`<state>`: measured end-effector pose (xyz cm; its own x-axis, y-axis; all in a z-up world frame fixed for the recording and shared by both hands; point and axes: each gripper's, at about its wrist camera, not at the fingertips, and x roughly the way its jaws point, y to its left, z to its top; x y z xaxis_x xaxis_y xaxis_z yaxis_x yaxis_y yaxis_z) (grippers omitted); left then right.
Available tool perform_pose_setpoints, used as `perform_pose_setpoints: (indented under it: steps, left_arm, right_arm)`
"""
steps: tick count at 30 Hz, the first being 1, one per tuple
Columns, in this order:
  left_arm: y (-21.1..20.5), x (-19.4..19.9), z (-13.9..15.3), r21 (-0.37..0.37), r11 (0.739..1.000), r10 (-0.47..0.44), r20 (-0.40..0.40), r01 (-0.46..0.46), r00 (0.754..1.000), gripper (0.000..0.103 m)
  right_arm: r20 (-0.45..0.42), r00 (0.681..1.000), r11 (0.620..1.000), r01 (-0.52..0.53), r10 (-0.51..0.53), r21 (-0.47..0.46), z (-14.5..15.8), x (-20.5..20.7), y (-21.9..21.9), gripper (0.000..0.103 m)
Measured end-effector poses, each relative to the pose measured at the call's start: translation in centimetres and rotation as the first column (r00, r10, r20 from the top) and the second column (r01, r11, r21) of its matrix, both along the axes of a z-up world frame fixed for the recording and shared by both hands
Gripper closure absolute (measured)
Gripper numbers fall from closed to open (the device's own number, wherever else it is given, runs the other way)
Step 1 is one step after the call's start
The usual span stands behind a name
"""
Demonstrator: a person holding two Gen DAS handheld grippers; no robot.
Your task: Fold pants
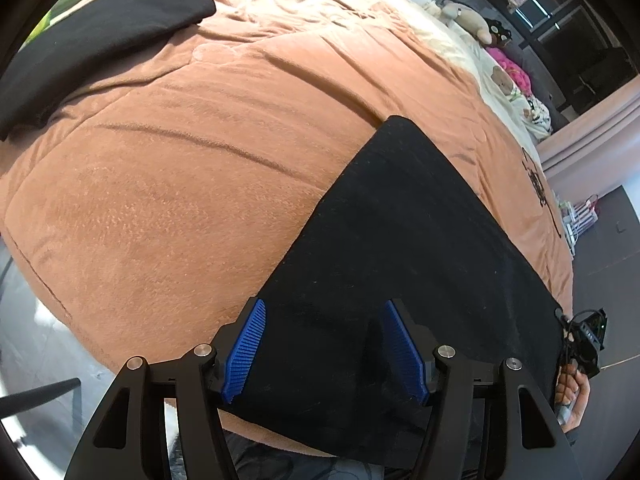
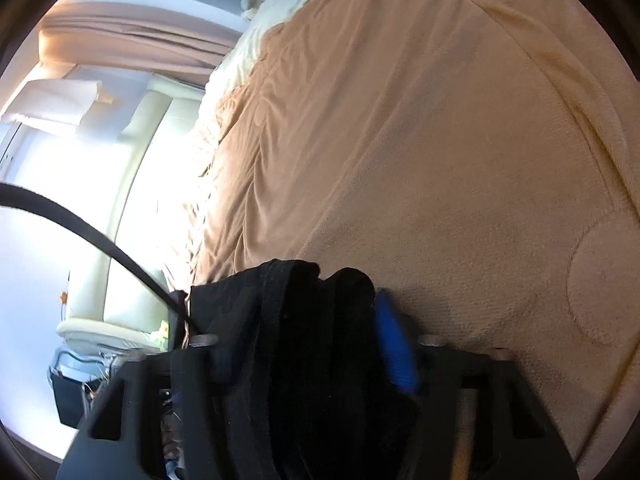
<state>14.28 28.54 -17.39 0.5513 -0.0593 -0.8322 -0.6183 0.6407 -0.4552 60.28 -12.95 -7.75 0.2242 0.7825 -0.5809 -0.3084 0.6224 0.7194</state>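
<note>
Left wrist view: the left gripper (image 1: 324, 348) is hovering over the near edge of the bed, its blue pads (image 1: 246, 350) standing wide apart with nothing pinched between them. The black pants (image 1: 404, 248) are lying flat under and ahead of it as a long strip on the orange blanket (image 1: 180, 168), running from the near edge toward the far right. A second dark garment (image 1: 100, 40) is lying at the far left of the blanket, well apart from the pants. Plush toys (image 1: 480, 24) are sitting at the far right by the cream bedding. At the near right edge of the pants, a hand (image 1: 572, 396) is gripping the handle of the other tool; its fingertips are not showing in this view.

Right wrist view: the right gripper (image 2: 316, 344) is closed around a thick bunch of the pants (image 2: 304, 320), the fabric filling the gap and covering the left finger; only the right pad (image 2: 394, 344) is showing, pressed against the cloth. This view alone is showing that grasp. The blanket (image 2: 440, 120) is spreading ahead and to the right. A black cable (image 2: 80, 224) is crossing the left side in front of a bright window area (image 2: 72, 160). This frame is slightly blurred, and the flat spread of the pants is not visible here.
</note>
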Motion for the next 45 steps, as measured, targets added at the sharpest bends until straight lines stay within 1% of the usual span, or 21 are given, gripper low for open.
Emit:
perform_pose_setpoints:
  steps: [1,2,5,8,9,11,14,17,21,22,24,27,28,29,31,36,40,45]
  left_arm:
    - [0.0,0.0,0.0,-0.001,1.0,0.0,0.002,0.0,1.0,0.039]
    - [0.1,-0.1,0.1,-0.001,1.0,-0.001,0.004,0.001,1.0,0.039]
    - [0.2,-0.5,0.3,0.003,1.0,0.002,0.006,-0.002,1.0,0.039]
    - [0.5,-1.1,0.5,0.008,1.0,0.005,0.007,-0.005,1.0,0.039]
    - [0.5,-1.4,0.5,0.008,1.0,0.007,0.007,-0.007,1.0,0.039]
    - [0.6,-1.8,0.5,0.005,1.0,0.013,0.008,-0.013,1.0,0.039]
    - [0.4,-2.5,0.4,-0.008,1.0,0.019,0.032,-0.019,0.999,0.039]
    - [0.3,-3.1,0.3,-0.019,0.999,0.03,0.049,-0.029,0.998,0.039]
    - [0.3,-3.5,-0.2,-0.039,0.998,0.043,0.077,-0.04,0.996,0.039]
    - [0.3,-3.5,-0.3,-0.037,0.998,0.05,0.073,-0.047,0.996,0.039]
    - [0.4,-3.6,-0.8,-0.046,0.997,0.065,0.073,-0.061,0.995,0.039]
    - [0.4,-4.0,-1.1,-0.069,0.995,0.083,0.099,-0.076,0.992,0.039]
    - [0.4,-4.1,-1.2,-0.073,0.994,0.085,0.106,-0.078,0.991,0.039]
    - [0.3,-4.1,-1.1,-0.075,0.994,0.086,0.115,-0.078,0.99,0.039]
    - [0.3,-4.1,-1.1,-0.089,0.993,0.086,0.139,-0.074,0.986,0.039]
    - [0.6,-4.2,-1.3,-0.121,0.991,0.08,0.18,-0.059,0.98,0.039]
    - [0.6,-4.4,-1.2,-0.139,0.989,0.072,0.211,-0.043,0.975,0.039]
    - [0.9,-4.7,-1.5,-0.172,0.985,0.069,0.255,-0.025,0.964,0.039]
  right_arm:
    - [0.02,1.0,1.0,-0.004,0.004,0.007,0.6,-0.4,0.0,0.082]
    - [0.063,0.998,1.0,-0.004,0.004,0.001,1.5,-0.9,0.1,0.084]
    - [0.171,0.985,1.0,0.001,0.002,-0.017,4.0,-2.7,0.3,0.088]
    - [0.237,0.971,0.998,0.031,-0.019,-0.046,5.4,-4.2,0.1,0.089]
    - [0.248,0.969,0.997,0.039,-0.023,-0.06,5.5,-4.6,0.3,0.089]
    - [0.252,0.967,0.994,0.061,-0.036,-0.089,5.2,-4.9,0.2,0.089]
    - [0.241,0.969,0.986,0.096,-0.06,-0.14,4.1,-4.8,0.2,0.089]
    - [0.218,0.974,0.975,0.107,-0.062,-0.197,3.0,-4.6,1.2,0.089]
    - [0.179,0.982,0.97,0.105,-0.066,-0.22,2.6,-4.3,1.8,0.089]
    - [0.163,0.984,0.97,0.11,-0.075,-0.218,2.4,-4.4,1.9,0.087]
    - [0.169,0.981,0.965,0.134,-0.096,-0.226,3.0,-4.9,2.1,0.085]
    - [0.214,0.967,0.949,0.191,-0.138,-0.252,4.1,-5.7,1.0,0.069]
    - [0.228,0.961,0.942,0.214,-0.156,-0.257,4.5,-6.2,0.8,0.06]
    - [0.241,0.954,0.935,0.241,-0.179,-0.259,5.0,-6.7,0.6,0.053]
    - [0.263,0.944,0.927,0.267,-0.198,-0.262,5.8,-7.9,0.7,0.052]
    - [0.308,0.935,0.922,0.266,-0.175,-0.282,7.7,-11.4,3.3,0.052]
    - [0.331,0.937,0.925,0.221,-0.113,-0.308,8.6,-14.9,5.6,0.052]
    - [0.369,0.929,0.922,0.171,-0.033,-0.347,9.7,-18.4,8.4,0.052]
